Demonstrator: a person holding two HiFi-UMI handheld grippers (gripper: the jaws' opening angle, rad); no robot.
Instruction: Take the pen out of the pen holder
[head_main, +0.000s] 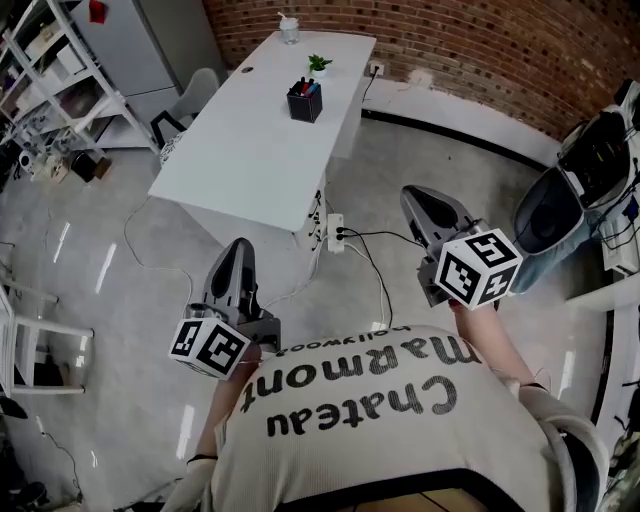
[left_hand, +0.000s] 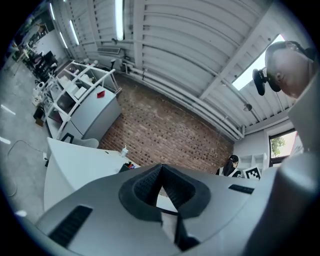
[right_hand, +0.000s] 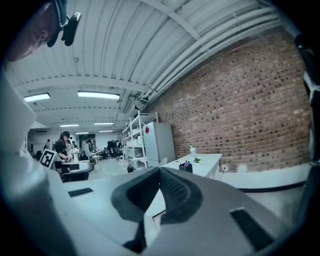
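A black pen holder (head_main: 305, 103) with several coloured pens (head_main: 306, 86) stands near the far end of a long white table (head_main: 250, 150). Both grippers are held out in front of the person, over the grey floor and well short of the table. My left gripper (head_main: 238, 245) is shut with nothing in it, its jaws meeting at the tip (left_hand: 161, 166). My right gripper (head_main: 420, 192) is shut and empty too (right_hand: 160, 170). The pen holder shows small and far off in the left gripper view (left_hand: 127, 165) and the right gripper view (right_hand: 187, 166).
A small potted plant (head_main: 319, 64) and a cup (head_main: 289, 30) stand behind the holder. A grey chair (head_main: 195, 95) sits at the table's left. A power strip with cables (head_main: 336, 232) lies by the table's near end. White shelving (head_main: 50, 70) stands left, an office chair (head_main: 550, 205) right.
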